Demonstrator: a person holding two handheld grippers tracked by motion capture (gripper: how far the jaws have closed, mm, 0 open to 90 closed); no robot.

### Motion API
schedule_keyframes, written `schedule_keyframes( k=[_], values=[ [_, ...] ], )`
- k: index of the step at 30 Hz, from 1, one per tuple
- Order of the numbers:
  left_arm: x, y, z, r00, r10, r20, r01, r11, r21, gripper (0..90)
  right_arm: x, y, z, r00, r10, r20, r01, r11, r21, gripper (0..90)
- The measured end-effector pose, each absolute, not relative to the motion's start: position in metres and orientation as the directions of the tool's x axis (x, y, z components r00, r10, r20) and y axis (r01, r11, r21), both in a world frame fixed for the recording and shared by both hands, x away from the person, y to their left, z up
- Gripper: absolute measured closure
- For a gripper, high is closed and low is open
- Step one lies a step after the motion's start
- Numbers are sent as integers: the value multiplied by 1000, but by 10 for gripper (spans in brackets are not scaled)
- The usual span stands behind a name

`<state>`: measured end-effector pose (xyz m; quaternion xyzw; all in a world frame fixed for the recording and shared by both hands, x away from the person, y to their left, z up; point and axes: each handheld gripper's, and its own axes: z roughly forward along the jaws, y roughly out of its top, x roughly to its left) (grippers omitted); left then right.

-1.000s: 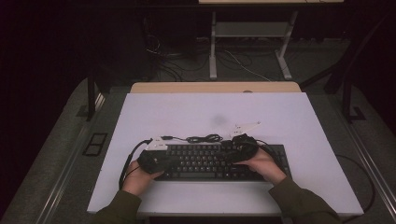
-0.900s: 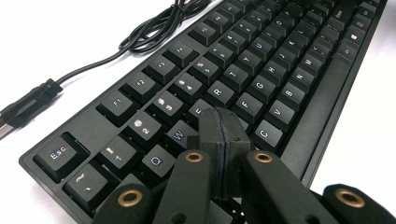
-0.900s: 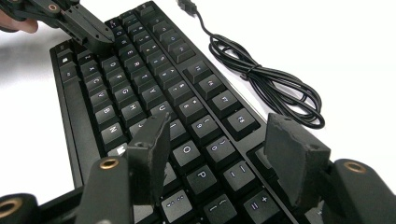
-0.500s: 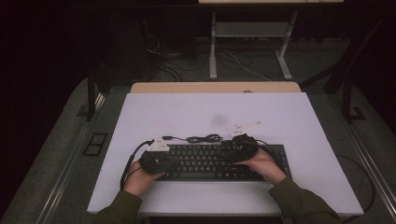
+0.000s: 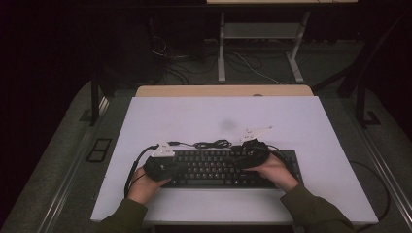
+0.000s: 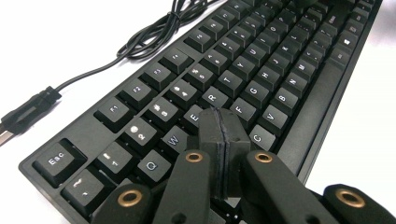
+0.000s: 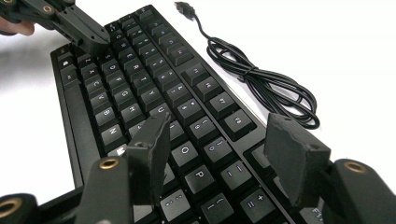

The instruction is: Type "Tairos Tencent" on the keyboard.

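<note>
Resting over the keyboard (image 5: 221,167), the left gripper (image 6: 219,122) has its 2 jaws pressed together above the E key. The right gripper (image 7: 219,140), open and empty, straddles keys near O and P; its view shows the coiled cable (image 7: 261,79) just beyond.

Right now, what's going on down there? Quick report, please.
Left gripper jaws shut, tip over the keyboard near the E key. Right gripper jaws open above the keys. Coiled cable lies behind, clear.

Coiled cable (image 5: 212,143) lies just behind keyboard (image 5: 218,170) on table (image 5: 204,116).

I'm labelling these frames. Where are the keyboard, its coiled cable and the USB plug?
keyboard (image 6: 261,70), left gripper view, on its keys
coiled cable (image 7: 261,84), right gripper view, on the coil
USB plug (image 7: 183,6), right gripper view, plug body
</note>
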<state>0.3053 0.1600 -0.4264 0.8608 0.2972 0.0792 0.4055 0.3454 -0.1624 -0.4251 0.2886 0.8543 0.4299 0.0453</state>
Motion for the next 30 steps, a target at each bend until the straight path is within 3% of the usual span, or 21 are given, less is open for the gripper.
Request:
schedule_keyframes(
  k=[13,30],
  values=[
    [302,163,-421,814,564,-135,446,-459,768,888,346,-163,-425,-828,534,173,456,461,761,396],
    [292,146,-420,861,476,-179,423,-474,772,888,347,-164,-426,-826,535,177,461,461,758,395]
  ],
)
